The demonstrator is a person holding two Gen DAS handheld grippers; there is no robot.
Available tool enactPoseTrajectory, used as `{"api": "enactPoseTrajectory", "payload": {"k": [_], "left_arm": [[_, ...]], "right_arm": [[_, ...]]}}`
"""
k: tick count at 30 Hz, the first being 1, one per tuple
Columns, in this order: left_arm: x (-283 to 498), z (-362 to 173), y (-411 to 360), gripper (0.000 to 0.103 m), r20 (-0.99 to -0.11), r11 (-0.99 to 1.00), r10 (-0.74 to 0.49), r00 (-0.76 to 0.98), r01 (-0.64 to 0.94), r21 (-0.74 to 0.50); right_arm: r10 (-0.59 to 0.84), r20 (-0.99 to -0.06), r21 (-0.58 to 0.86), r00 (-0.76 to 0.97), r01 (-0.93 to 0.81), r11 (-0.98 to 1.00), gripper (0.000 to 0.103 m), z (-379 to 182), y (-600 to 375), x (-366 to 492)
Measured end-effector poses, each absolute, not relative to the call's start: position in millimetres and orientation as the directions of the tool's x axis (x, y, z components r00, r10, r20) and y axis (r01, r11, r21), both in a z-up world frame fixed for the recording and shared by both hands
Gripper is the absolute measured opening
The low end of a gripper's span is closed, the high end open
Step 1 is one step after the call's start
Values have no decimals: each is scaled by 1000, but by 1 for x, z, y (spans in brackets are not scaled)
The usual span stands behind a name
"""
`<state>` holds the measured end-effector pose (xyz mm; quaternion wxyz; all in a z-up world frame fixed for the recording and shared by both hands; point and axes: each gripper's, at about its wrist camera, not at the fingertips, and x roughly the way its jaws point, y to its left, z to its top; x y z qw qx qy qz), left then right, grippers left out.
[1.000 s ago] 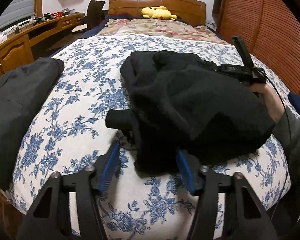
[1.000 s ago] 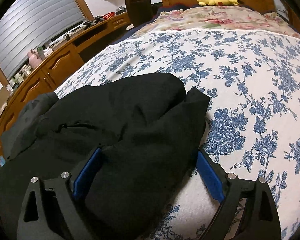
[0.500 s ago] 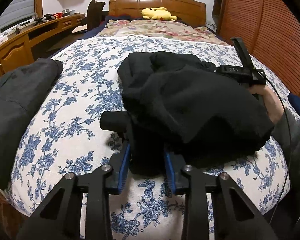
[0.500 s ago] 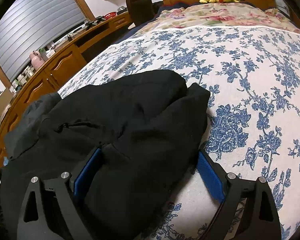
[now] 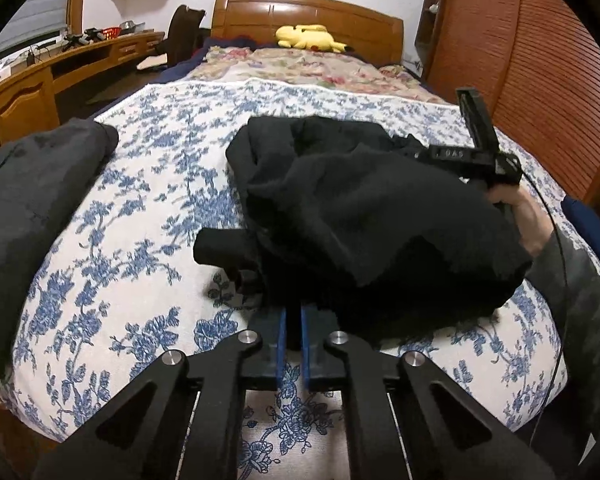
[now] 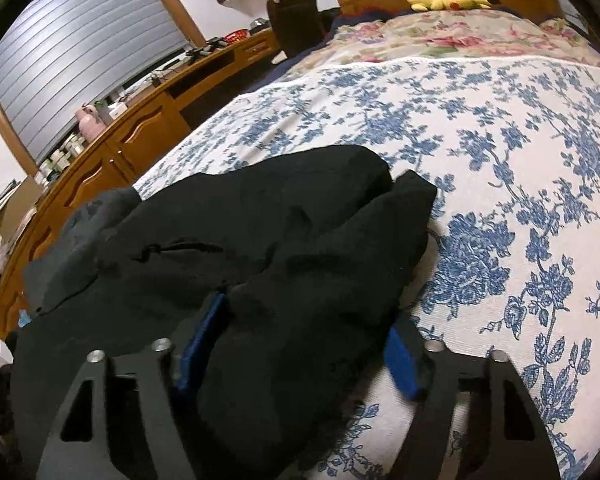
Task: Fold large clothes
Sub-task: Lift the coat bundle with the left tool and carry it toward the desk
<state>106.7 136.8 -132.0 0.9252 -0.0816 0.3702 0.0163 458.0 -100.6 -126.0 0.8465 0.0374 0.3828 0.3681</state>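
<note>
A crumpled black garment (image 5: 364, 216) lies in a heap on the blue-flowered bedspread (image 5: 148, 200). My left gripper (image 5: 293, 320) is shut on the garment's near edge, its blue pads pressed close on the cloth. The garment also fills the lower left of the right wrist view (image 6: 236, 264). My right gripper (image 6: 300, 340) is open, its blue pads set wide on either side of a fold of the cloth. The right gripper's body and the hand holding it show at the garment's far right in the left wrist view (image 5: 480, 156).
A dark grey garment (image 5: 28, 184) lies at the bed's left edge. A yellow plush toy (image 5: 308, 38) sits by the wooden headboard (image 5: 308, 12). A wooden desk (image 6: 140, 136) runs along the left and a slatted wooden wall (image 5: 540, 60) along the right.
My left gripper has closed from wide open onto the garment's near edge. My right gripper has narrowed a little around the cloth and shifted slightly.
</note>
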Motion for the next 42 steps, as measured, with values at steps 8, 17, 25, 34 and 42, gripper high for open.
{"api": "enactPoseTrajectory", "payload": {"k": [8,17,25,34,42], "left_arm": [[104,-106,129,4,-654,993,9,757,-85,-85],[102,-89,131,4,-635,992,71,769,-123,-38],[91,-80,142,4,-611,990,89,787,-136,-31],[78,-80,159,4,-576,992,54,816,-110,-63],[67,-82,174,4,-545,994,-3,839,-57,-92]], "right_arm": [[687,-530,319,496,-635,704,22,-113,-114,443],[729,-456,314,511,-674,669,18,-97,-118,422],[729,-451,258,515,-706,659,18,-90,-110,408],[674,-498,180,546,-695,696,18,-87,-100,380],[616,-550,171,564,-646,744,18,-89,-98,359]]}}
